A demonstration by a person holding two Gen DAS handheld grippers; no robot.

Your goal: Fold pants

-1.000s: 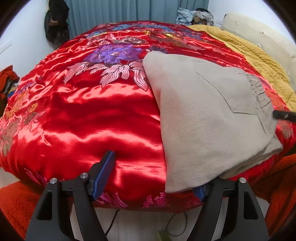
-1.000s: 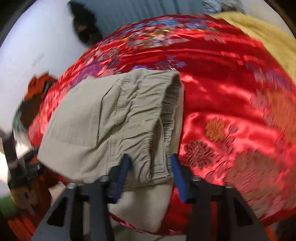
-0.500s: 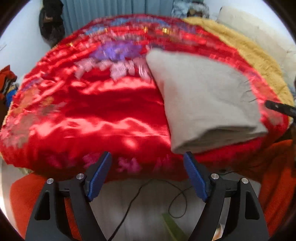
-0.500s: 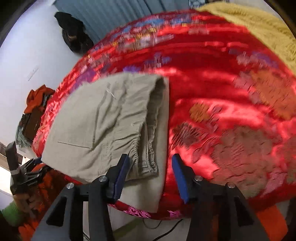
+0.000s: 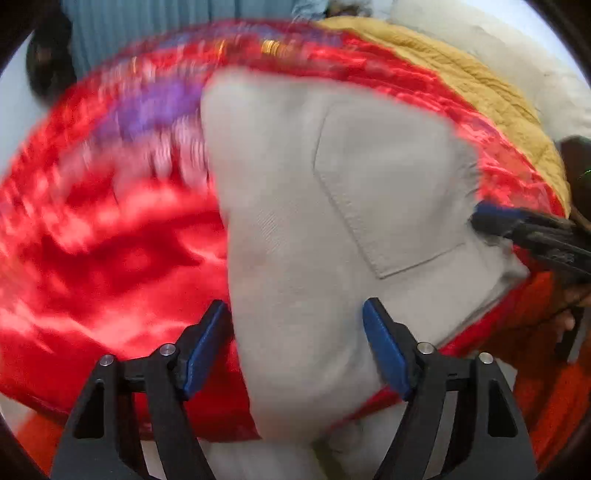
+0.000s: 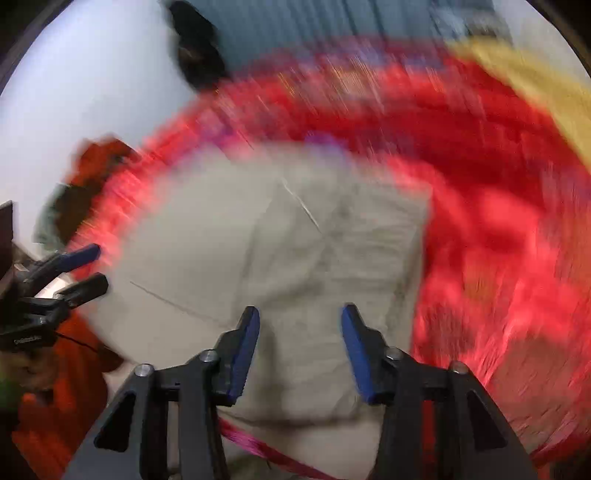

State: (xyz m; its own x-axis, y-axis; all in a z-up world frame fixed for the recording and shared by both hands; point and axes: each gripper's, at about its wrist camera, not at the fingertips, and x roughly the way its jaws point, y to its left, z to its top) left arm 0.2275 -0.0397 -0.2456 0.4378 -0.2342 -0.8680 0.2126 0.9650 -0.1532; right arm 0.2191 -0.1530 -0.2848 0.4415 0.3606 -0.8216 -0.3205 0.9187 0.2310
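Note:
The folded beige pants (image 5: 332, 206) lie at the near edge of the red satin bedspread (image 5: 110, 229), back pocket up. My left gripper (image 5: 295, 332) is open, its blue pads on either side of the pants' near folded end. In the right wrist view the pants (image 6: 295, 258) fill the middle, blurred, and my right gripper (image 6: 299, 339) is open over their waistband end. The left gripper also shows at the left edge of the right wrist view (image 6: 81, 269). The right gripper's fingers (image 5: 517, 225) show in the left wrist view at the pants' right edge.
A mustard blanket (image 5: 461, 74) and a cream pillow (image 5: 517, 44) lie at the far right of the bed. Blue curtains (image 5: 147, 29) and dark hanging clothes (image 6: 195, 48) are behind. Orange fabric (image 5: 546, 369) lies below the bed edge.
Both grippers have moved in over the pants again, the left from below the bed edge to the near fold. Both views are motion-blurred. Both stay open.

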